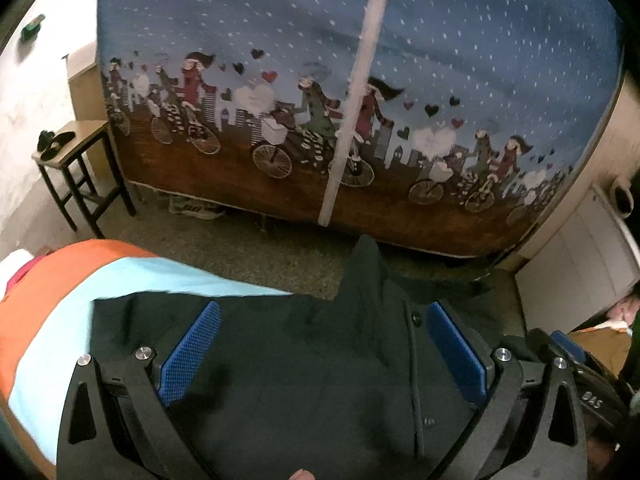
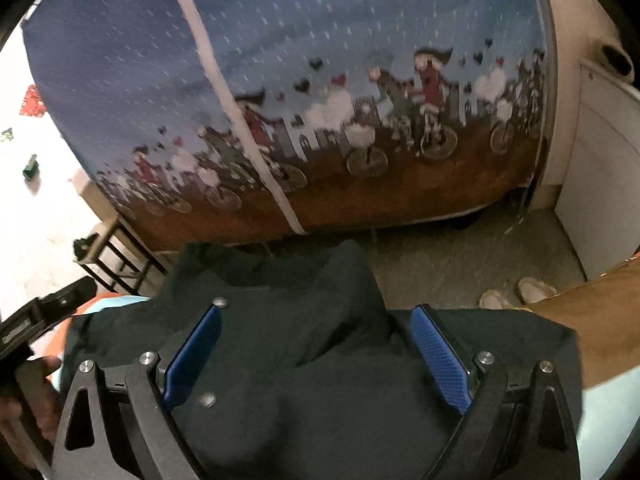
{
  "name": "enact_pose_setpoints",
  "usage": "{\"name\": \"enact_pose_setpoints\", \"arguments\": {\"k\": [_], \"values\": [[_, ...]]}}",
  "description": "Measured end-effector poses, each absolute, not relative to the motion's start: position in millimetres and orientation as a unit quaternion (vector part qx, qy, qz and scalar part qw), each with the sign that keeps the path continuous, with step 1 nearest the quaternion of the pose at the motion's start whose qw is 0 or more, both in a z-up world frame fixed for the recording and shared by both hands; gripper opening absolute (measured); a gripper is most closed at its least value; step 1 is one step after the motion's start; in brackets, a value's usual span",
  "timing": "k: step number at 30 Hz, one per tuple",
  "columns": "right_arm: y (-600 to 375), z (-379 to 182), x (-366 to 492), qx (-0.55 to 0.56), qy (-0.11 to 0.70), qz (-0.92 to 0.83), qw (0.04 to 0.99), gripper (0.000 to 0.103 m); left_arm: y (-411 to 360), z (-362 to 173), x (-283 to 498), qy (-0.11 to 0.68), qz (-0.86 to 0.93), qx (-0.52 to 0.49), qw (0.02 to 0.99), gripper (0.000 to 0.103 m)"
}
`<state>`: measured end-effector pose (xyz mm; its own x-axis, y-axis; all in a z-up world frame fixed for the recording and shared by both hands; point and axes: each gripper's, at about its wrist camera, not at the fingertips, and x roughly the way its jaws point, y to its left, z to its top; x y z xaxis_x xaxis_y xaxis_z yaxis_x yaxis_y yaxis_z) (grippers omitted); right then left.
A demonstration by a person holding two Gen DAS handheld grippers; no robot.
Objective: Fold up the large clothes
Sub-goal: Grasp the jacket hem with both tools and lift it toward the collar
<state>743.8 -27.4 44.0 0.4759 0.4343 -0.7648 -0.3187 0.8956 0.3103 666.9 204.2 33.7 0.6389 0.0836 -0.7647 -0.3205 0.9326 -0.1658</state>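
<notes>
Meanwhile, both tongs stand spread wide and grasp nothing, poised over a dark jacket [image 1: 280,360] that lies bunched on a surface covered in light blue and orange cloth [image 1: 52,320]. What that surface is cannot be told.

The left tongs [image 1: 324,354] hover with their blue pads [image 1: 192,354] either side of the garment's body; a placket line with small buttons runs just inside the right-hand pad. The right tongs [image 2: 318,360] frame a humped fold of the same jacket [image 2: 304,344], with two metal snaps [image 2: 207,400] beside the left-hand pad. Whether any pad touches the fabric cannot be told.

The risk, as a judgement: the jacket is rumpled and layered, so a closing pinch may take one layer only, or several at once, and the fold would come out crooked. A pointed flap [image 1: 366,264] stands up at the far edge and the garment reaches that edge (beyond it, bare floor [image 1: 256,252]), so a careless pull could drag it over. With both tools so near each other, the right tongs visible at the left view's edge [image 1: 568,350], they could also collide.

Behind stands a fabric wardrobe [image 1: 360,60] printed with cyclists.
</notes>
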Motion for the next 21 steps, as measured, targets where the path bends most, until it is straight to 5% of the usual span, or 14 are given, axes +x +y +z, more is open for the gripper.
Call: {"name": "enact_pose_setpoints", "arguments": {"k": [6, 8, 10, 11, 12, 15, 18, 21], "values": [[-11.7, 14.0, 770.3, 0.032, 0.489, 0.213, 0.845, 0.094, 197.9, 3.5, 695.1, 0.414, 0.118, -0.149, 0.89, 0.1], [-10.3, 2.4, 771.2, 0.032, 0.495, 0.213, 0.842, 0.084, 197.4, -5.9, 697.9, 0.411, 0.119, -0.15, 0.891, 0.099], [-10.6, -10.1, 771.0, 0.041, 0.507, 0.22, 0.833, 0.058, 195.7, -15.5, 699.8, 0.416, 0.108, -0.152, 0.89, 0.088], [-12.2, -17.3, 769.8, 0.044, 0.511, 0.216, 0.831, 0.04, 194.9, -19.3, 701.4, 0.42, 0.098, -0.156, 0.888, 0.065], [-14.1, -20.3, 768.4, 0.047, 0.509, 0.214, 0.832, 0.033, 196.1, -26.2, 703.3, 0.432, 0.086, -0.165, 0.882, 0.039], [-17.4, -22.7, 765.8, 0.061, 0.505, 0.223, 0.831, 0.014, 199.1, -30.7, 703.1, 0.437, 0.086, -0.176, 0.878, 0.025], [-17.3, -16.0, 760.1, 0.059, 0.496, 0.232, 0.835, 0.007, 199.4, -24.4, 697.3, 0.424, 0.082, -0.181, 0.884, 0.009], [-26.7, -0.9, 753.1, 0.074, 0.482, 0.24, 0.839, 0.005, 196.2, -8.4, 685.2, 0.4, 0.081, -0.178, 0.895, 0.006]]}}
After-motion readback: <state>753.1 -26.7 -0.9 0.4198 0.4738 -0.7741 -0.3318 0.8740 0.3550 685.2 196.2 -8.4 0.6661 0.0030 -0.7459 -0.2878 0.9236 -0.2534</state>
